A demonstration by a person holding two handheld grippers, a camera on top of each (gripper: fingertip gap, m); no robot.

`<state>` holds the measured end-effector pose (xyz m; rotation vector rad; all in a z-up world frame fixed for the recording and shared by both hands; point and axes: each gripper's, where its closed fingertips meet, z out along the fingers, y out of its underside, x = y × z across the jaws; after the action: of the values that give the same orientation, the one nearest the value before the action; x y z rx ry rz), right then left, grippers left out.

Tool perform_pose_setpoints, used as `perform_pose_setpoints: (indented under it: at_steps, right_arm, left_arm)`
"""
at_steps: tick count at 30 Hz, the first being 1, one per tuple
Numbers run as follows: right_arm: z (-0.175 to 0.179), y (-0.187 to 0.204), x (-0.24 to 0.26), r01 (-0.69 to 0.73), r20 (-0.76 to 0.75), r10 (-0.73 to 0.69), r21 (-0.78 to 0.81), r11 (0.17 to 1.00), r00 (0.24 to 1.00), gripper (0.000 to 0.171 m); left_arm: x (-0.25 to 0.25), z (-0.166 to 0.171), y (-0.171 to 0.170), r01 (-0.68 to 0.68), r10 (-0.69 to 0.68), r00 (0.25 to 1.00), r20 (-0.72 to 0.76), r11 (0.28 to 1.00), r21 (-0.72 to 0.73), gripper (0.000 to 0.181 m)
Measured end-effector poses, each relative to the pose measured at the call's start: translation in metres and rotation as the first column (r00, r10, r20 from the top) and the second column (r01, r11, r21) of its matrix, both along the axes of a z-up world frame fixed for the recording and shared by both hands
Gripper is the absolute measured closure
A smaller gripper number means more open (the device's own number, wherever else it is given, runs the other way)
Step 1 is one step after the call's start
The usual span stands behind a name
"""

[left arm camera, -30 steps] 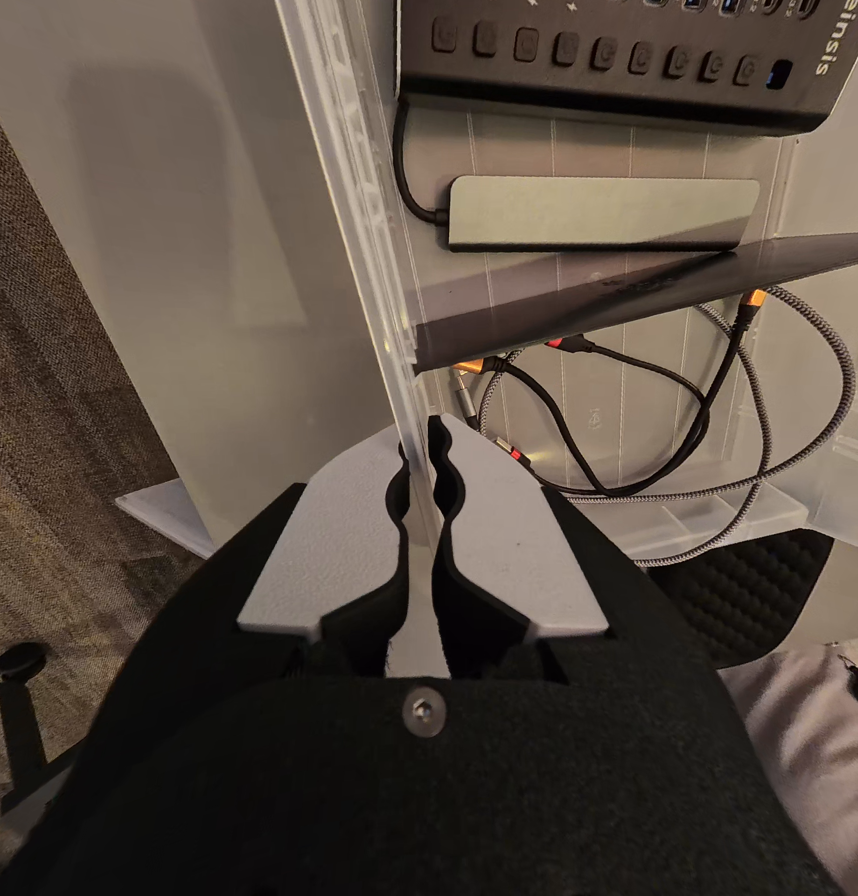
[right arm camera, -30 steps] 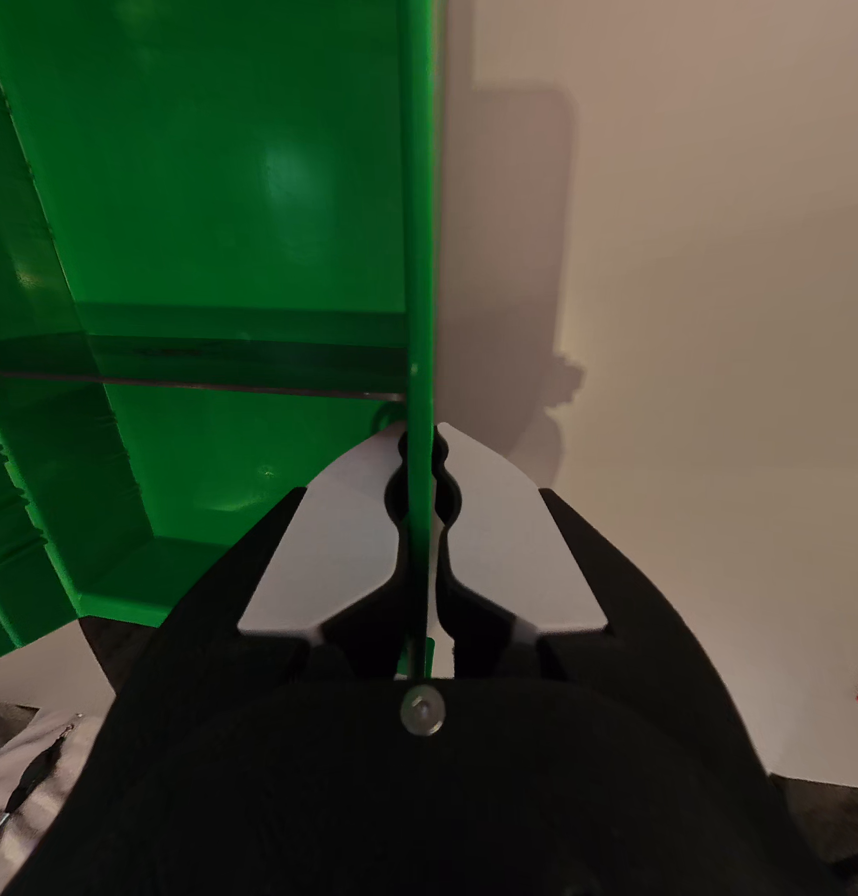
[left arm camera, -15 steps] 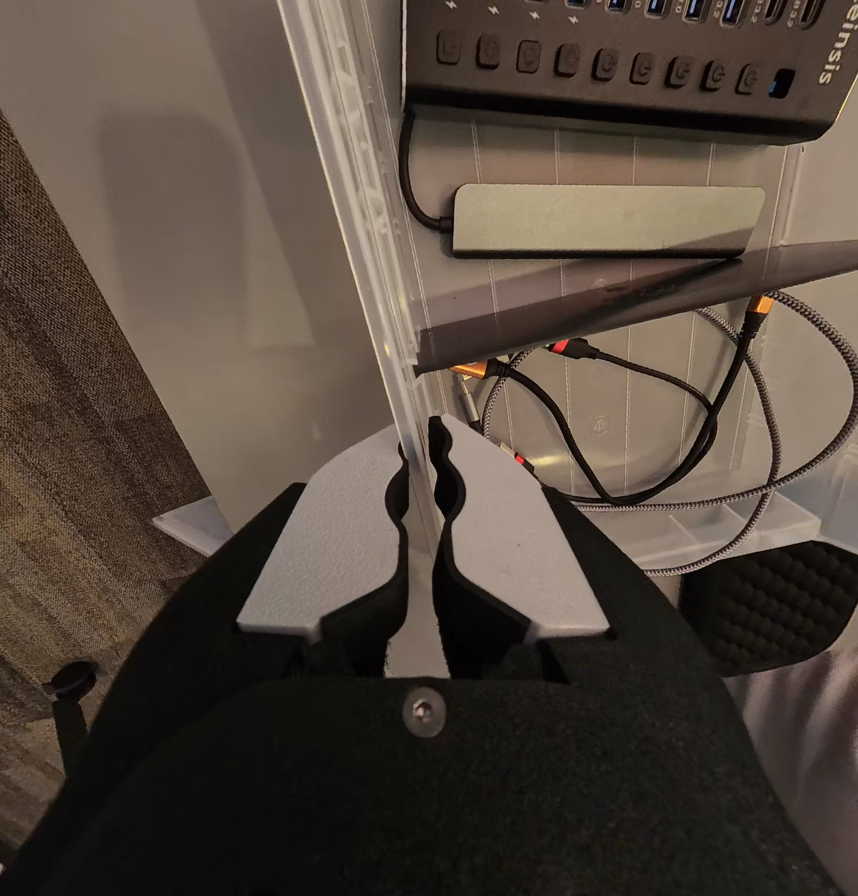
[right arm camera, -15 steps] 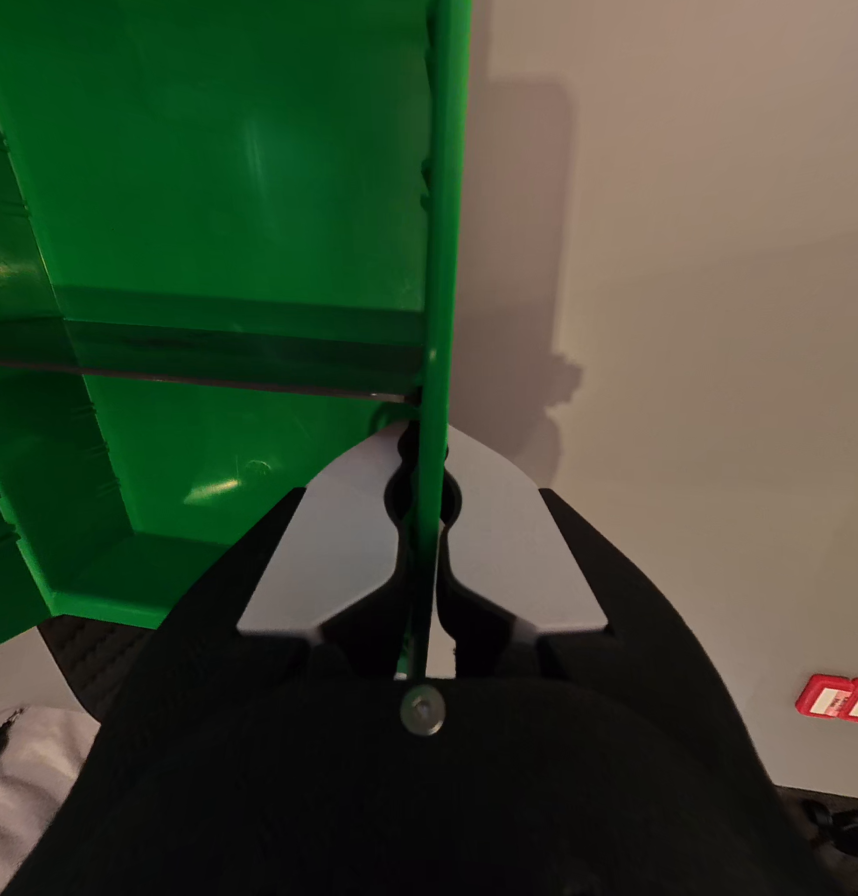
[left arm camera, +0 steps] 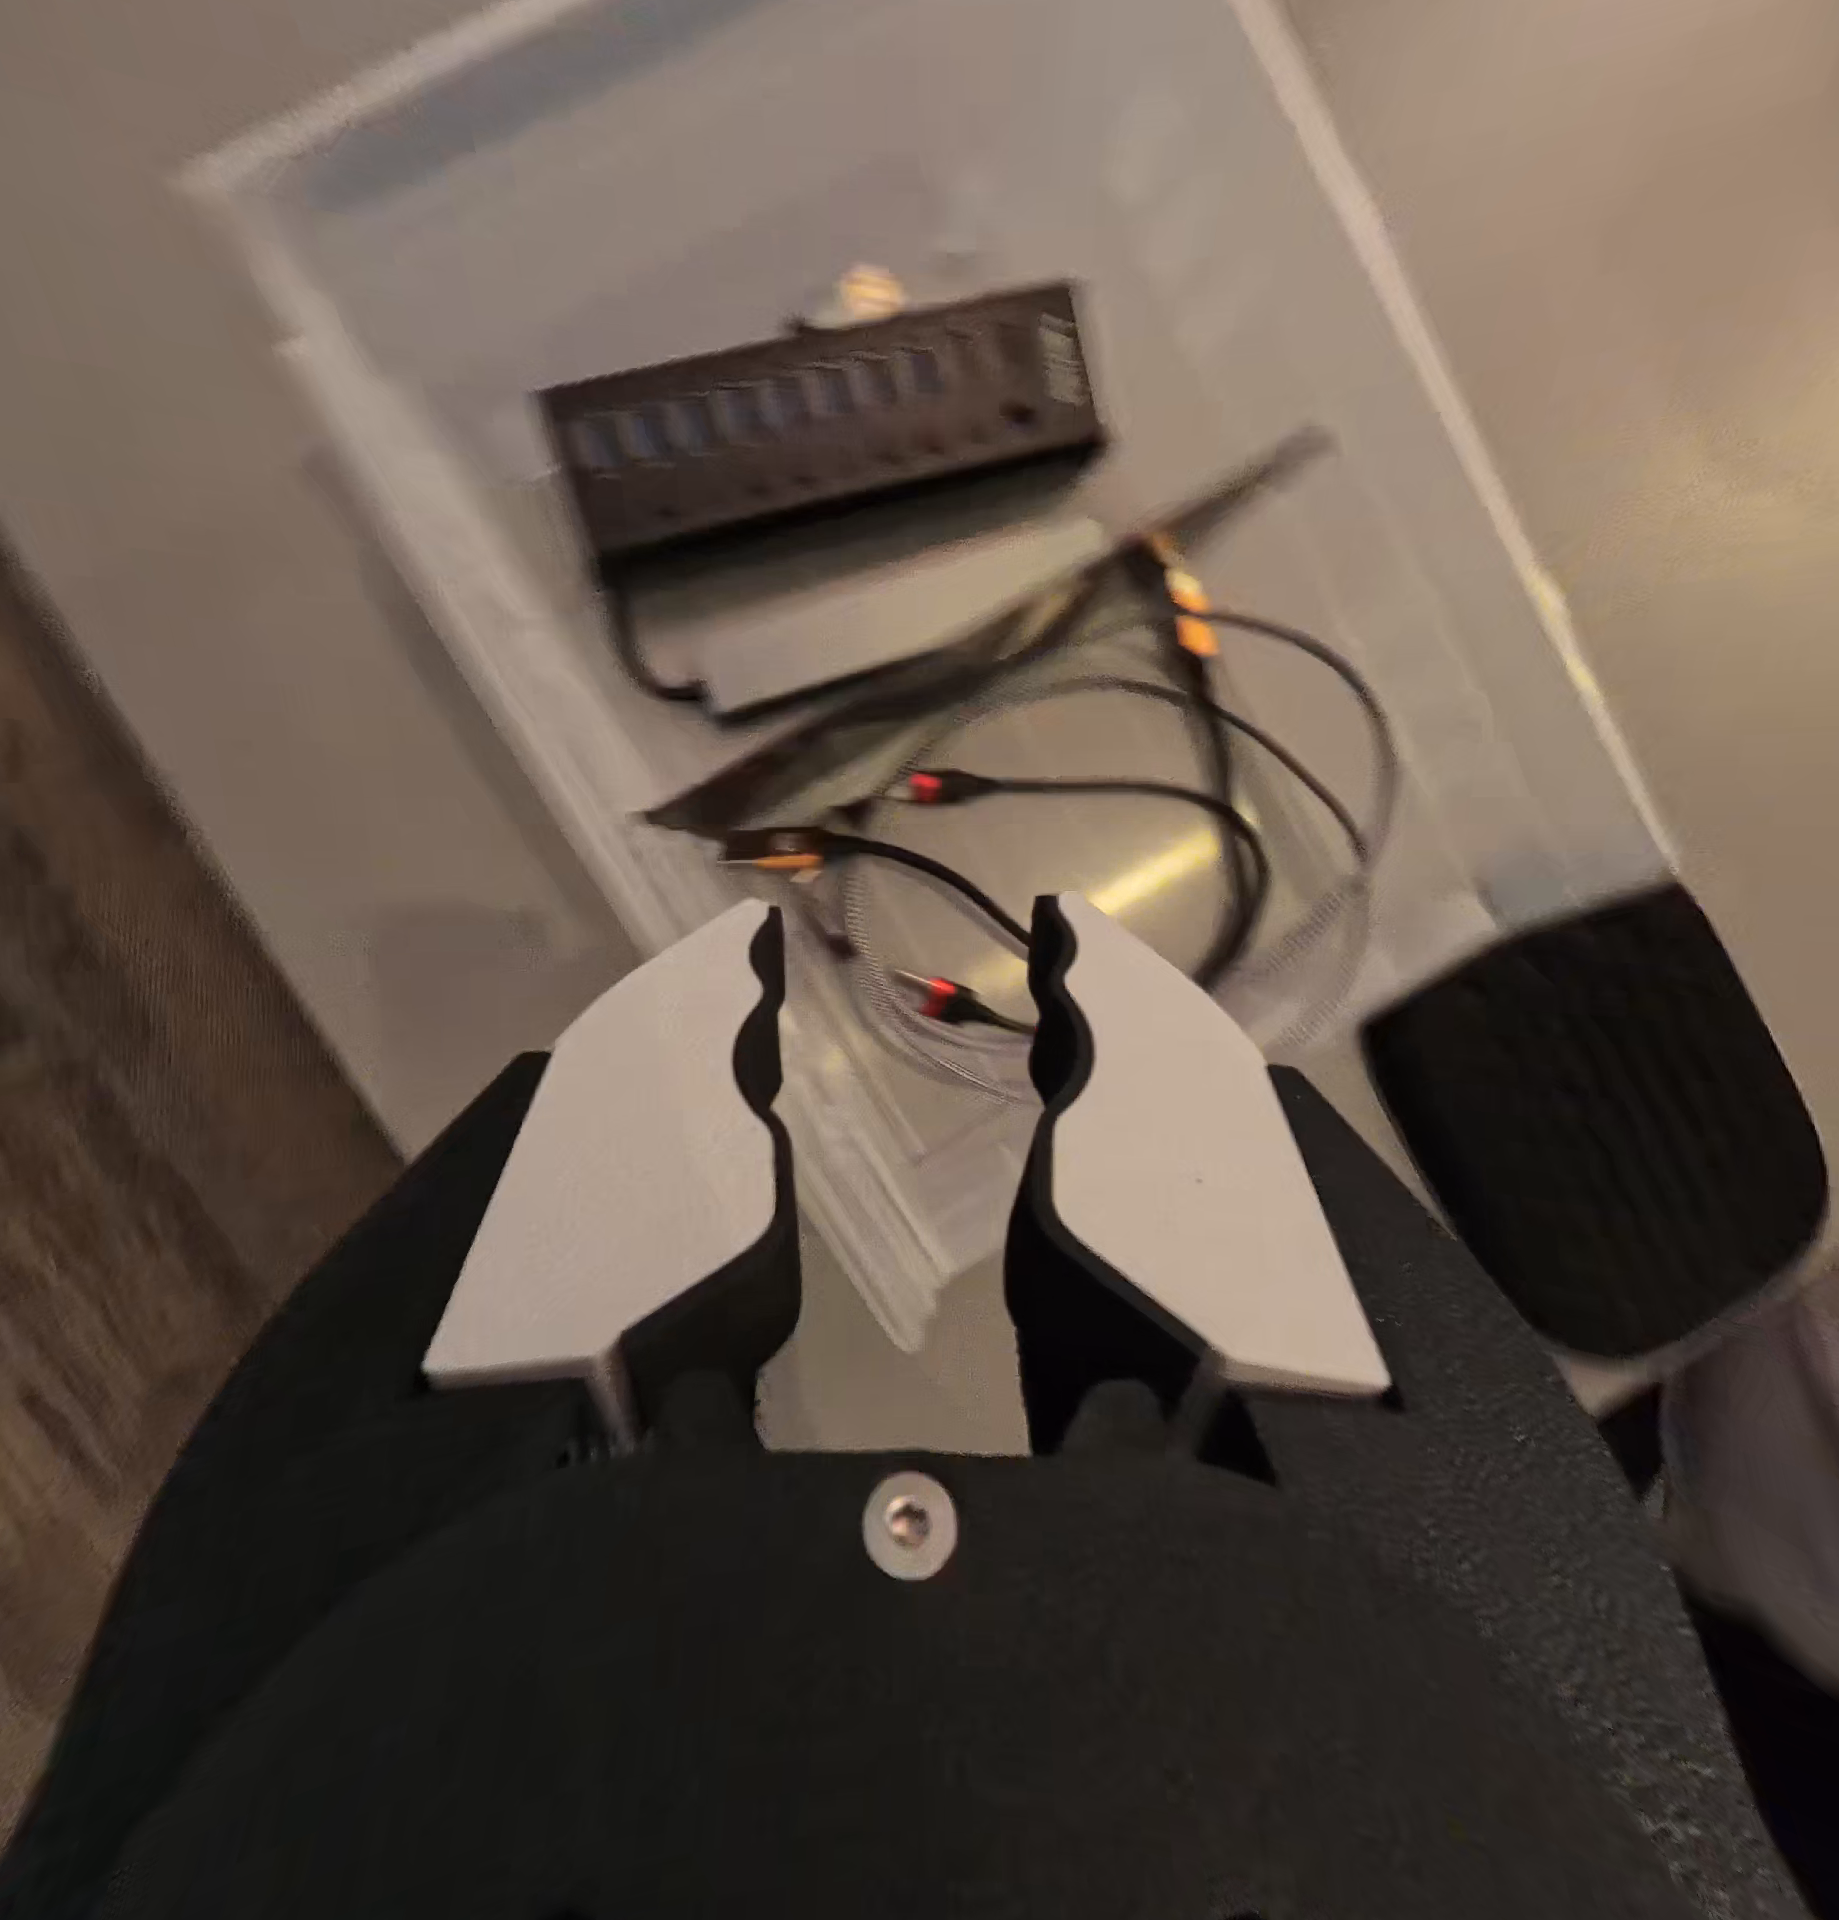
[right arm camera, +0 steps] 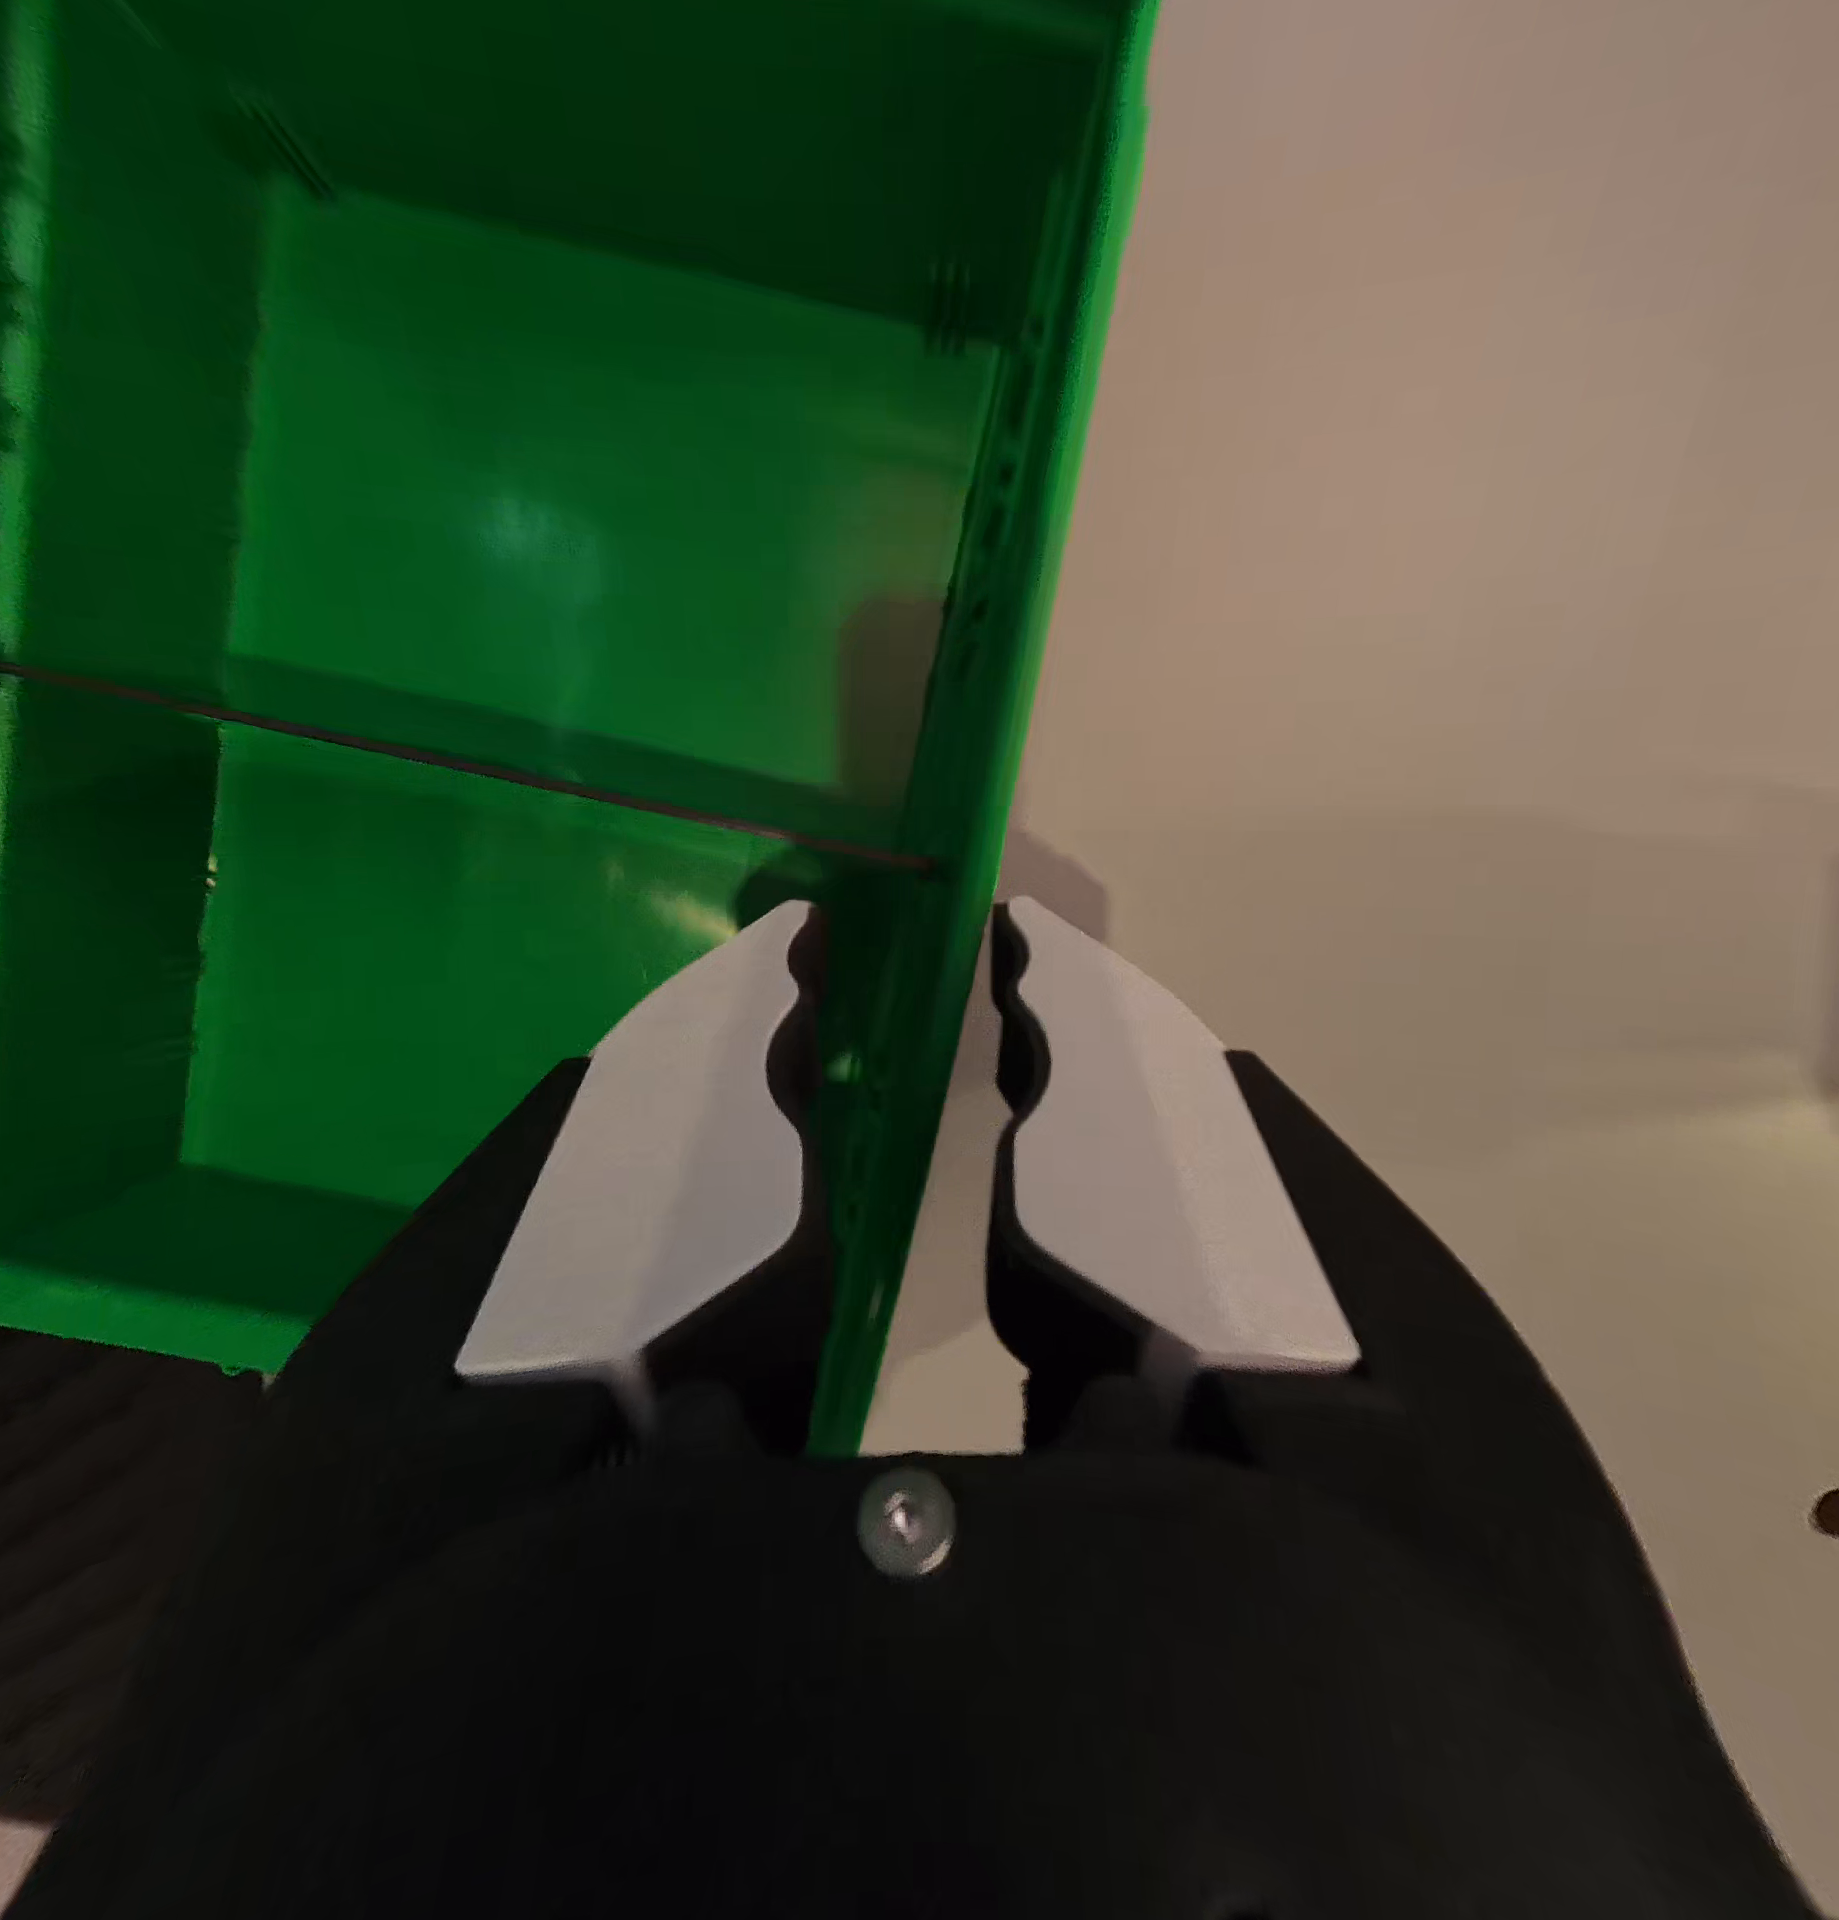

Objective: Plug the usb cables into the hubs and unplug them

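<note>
A clear plastic bin (left arm camera: 1279,312) lies on a white table, blurred by motion. In it are a black multi-port USB hub (left arm camera: 821,457), a slim silver hub (left arm camera: 894,644) and loose black and braided USB cables (left arm camera: 1221,810) with red and orange plugs. No plug is in a hub port that I can see. My left gripper (left arm camera: 904,914) is open and empty, held back from the bin's near corner. My right gripper (right arm camera: 904,914) is open, its jaws on either side of the right wall of a green bin (right arm camera: 582,520), not pinching it.
A dark thin divider (left arm camera: 998,665) crosses the clear bin; another crosses the green bin (right arm camera: 427,753). A black textured chair part (left arm camera: 1590,1122) is at the right. Brown carpet (left arm camera: 63,1039) shows on the left. The white table (right arm camera: 1466,520) extends right of the green bin. The left gripper's tips are roughly 85 cm from the right gripper's. The left tips stand about 15 cm off the slim silver hub (left arm camera: 894,644).
Both grippers have opened. The left one let go of the clear bin's wall and drew back, tilting. The right one released the green bin's wall, which still stands between its jaws.
</note>
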<state>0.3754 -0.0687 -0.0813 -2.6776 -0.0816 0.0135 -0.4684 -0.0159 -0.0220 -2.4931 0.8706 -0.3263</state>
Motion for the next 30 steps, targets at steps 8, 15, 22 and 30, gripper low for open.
perform_pose_setpoints:
  at_steps: [8, 15, 22, 30]
  right_arm:
    - [0.112, 0.018, -0.068, -0.247, 0.084, 0.233, 0.419, 0.874, 0.969, 0.124]
    - [0.195, 0.015, -0.177, -0.374, 0.013, 0.504, 0.687, 0.623, 0.863, 0.134]
    - [0.263, -0.025, -0.259, -0.372, -0.008, 0.777, 0.875, 0.311, 0.629, 0.142]
    - [0.275, -0.038, -0.242, -0.228, 0.047, 0.770, 0.965, 0.129, 0.636, 0.165]
  left_arm:
    - [0.061, -0.048, -0.083, 0.424, -0.420, 0.878, -0.229, 0.905, -0.036, 0.142]
    - [0.055, -0.087, -0.089, 0.387, -0.429, 0.857, -0.286, 0.902, -0.193, 0.156]
    - [0.055, -0.072, -0.090, 0.361, -0.412, 0.866, -0.283, 0.907, -0.215, 0.173]
    - [0.059, 0.039, -0.048, 0.181, -0.173, 0.949, -0.265, 0.984, 0.006, 0.178]
